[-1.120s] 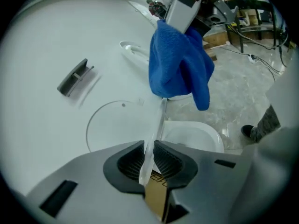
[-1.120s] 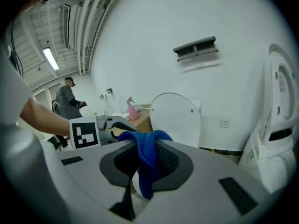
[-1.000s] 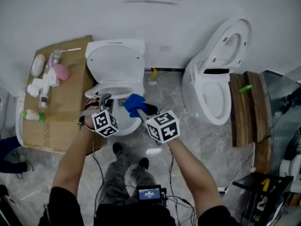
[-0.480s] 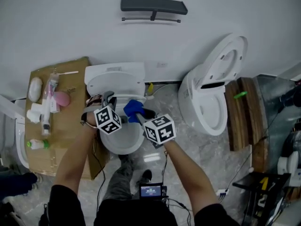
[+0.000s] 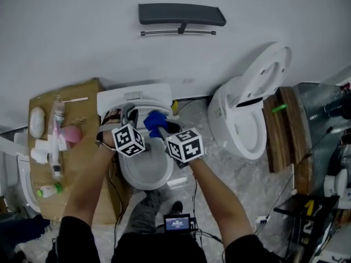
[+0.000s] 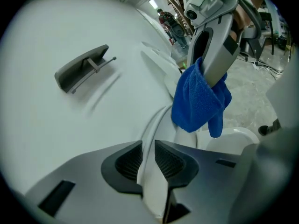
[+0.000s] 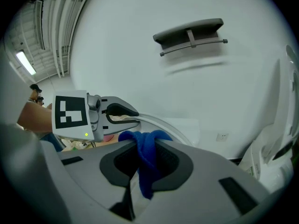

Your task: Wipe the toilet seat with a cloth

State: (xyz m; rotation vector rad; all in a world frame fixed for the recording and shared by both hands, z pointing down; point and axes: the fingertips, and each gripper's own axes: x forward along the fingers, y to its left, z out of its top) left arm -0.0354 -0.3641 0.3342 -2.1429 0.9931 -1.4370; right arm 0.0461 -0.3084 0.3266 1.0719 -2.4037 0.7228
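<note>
– Cloth and tools, left to right?

– The left tool [image 6: 148,155] is clamped on a thin white rim [image 6: 152,125] of the toilet [image 5: 145,171]; whether it is seat or lid I cannot tell. Its jaws have just been easing apart, yet the rim fills the gap between the pads. Just right of it the blue cloth [image 5: 155,120] hangs bunched over the back of the bowl. It is pinched in the right tool [image 7: 145,164], with a tail drooping below the jaws. The two tools sit close side by side.

– Changes from a second ago?

– Both tools are nearer the wall end of the toilet, and the raised lid's wide oval face no longer shows. The dark shelf [image 5: 181,14] on the wall, then cut by the top edge, is now whole in frame.

– Hard to make out?

– In the head view the marker cubes and hands cover the back of the bowl and the spot where the rim is gripped. The bottles on the cardboard tabletop [image 5: 90,111] at left are too small to name. At right the second toilet [image 5: 241,119] stands clear, lid up, but the clutter beyond it runs off the frame's edge.
</note>
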